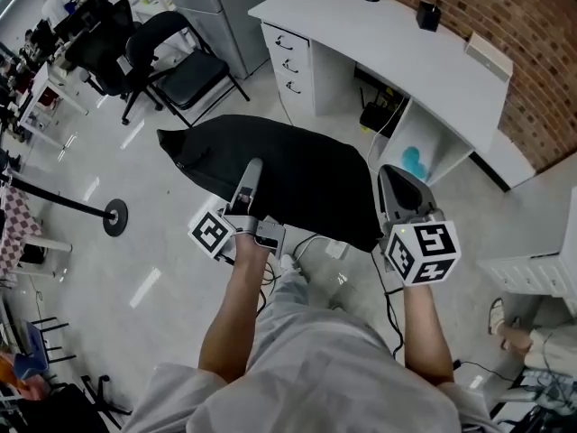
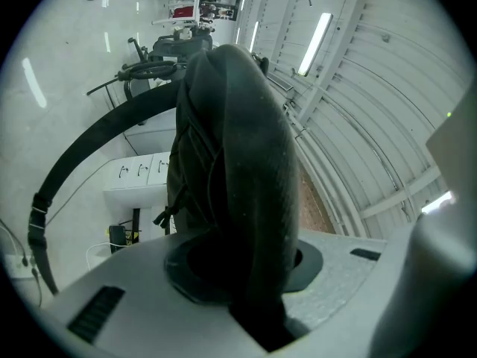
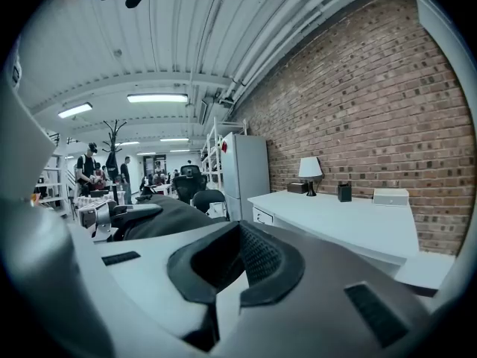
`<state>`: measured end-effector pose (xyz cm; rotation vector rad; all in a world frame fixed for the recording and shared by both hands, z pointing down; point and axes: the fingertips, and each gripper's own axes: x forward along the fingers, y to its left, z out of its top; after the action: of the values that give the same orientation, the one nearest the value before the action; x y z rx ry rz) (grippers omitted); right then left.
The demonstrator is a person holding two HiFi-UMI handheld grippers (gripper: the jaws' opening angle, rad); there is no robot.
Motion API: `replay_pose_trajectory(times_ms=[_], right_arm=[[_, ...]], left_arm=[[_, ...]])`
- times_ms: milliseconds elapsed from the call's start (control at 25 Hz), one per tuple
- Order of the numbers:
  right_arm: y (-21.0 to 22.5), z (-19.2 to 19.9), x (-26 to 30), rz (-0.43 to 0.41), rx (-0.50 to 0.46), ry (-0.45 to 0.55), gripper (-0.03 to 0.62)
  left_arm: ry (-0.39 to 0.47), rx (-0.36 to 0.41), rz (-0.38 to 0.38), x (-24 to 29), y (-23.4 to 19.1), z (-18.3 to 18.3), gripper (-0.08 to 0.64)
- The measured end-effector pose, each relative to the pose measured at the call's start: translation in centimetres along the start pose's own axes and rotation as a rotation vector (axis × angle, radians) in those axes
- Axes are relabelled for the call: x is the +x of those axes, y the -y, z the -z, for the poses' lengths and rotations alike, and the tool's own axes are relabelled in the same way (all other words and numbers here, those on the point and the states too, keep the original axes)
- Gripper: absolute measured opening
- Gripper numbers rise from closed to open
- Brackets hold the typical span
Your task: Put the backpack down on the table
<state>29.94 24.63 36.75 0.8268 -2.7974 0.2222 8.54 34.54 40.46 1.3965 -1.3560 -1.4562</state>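
Left claw (image 1: 255, 166) clamped on black backpack (image 1: 302, 174), right claw (image 1: 390, 173) closed at its edge, white table (image 1: 406, 52) beyond

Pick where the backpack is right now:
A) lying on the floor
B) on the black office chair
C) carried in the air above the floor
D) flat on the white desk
C: the backpack hangs above the floor with the left gripper clamped on its fabric, short of the white desk.

Backpack (image 1: 297, 174) over floor (image 1: 162, 251), between left gripper (image 1: 252, 177) and right gripper (image 1: 398, 188); table (image 1: 388, 48) beyond, chair (image 1: 185, 70) beyond-left.
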Motion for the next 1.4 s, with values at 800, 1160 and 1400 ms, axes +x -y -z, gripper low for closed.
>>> replay_pose_trajectory(times_ms=[800, 1160, 1400], right_arm=[[-6.1, -3.5, 16.4, 0.067, 0.006, -0.034, 0.002], [-6.1, -4.7, 19.1, 0.075, -0.011, -0.024, 0.002], [-4.5, -5.0, 21.5, 0.075, -0.008, -0.016, 0.002]], left_arm=[[-0.078, -0.022, -0.002, 7.9, -4.2, -15.5, 0.103], [-0.088, -0.030, 0.020, 10.2, -4.9, -17.3, 0.103], [-0.096, -0.031, 0.017, 12.9, -6.1, -17.7, 0.103]])
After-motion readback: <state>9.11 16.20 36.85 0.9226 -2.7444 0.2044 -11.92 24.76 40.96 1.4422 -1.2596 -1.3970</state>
